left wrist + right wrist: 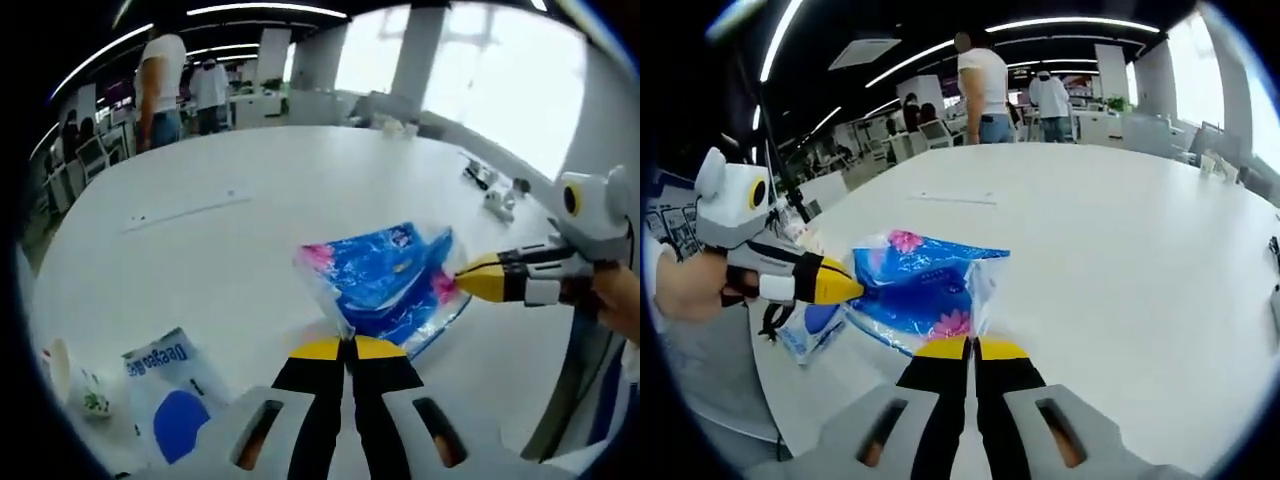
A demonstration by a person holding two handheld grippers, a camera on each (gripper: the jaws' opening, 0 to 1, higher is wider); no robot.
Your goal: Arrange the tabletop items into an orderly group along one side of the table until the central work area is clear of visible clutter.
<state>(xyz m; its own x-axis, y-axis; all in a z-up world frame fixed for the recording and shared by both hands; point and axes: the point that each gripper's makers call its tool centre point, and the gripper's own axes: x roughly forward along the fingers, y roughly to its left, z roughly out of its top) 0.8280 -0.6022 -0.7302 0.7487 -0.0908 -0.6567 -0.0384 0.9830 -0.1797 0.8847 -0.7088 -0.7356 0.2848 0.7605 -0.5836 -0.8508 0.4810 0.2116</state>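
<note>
Between both grippers, crinkled blue tissue pack [385,280], pink flowers, lifted taut

Layout around the tissue pack

The tissue pack [385,280] lies on the table [250,240]. In the left gripper view a pouch [165,395] lies left and nearer, a cup [75,380] beyond it; a ruler [185,212] lies behind.

A white and blue packet [165,392] near the surface's [250,240] edge carries blue lettering, seen sideways and too blurred to read with certainty. The blue plastic pack [385,275] bears a small printed patch whose words cannot be made out.
</note>
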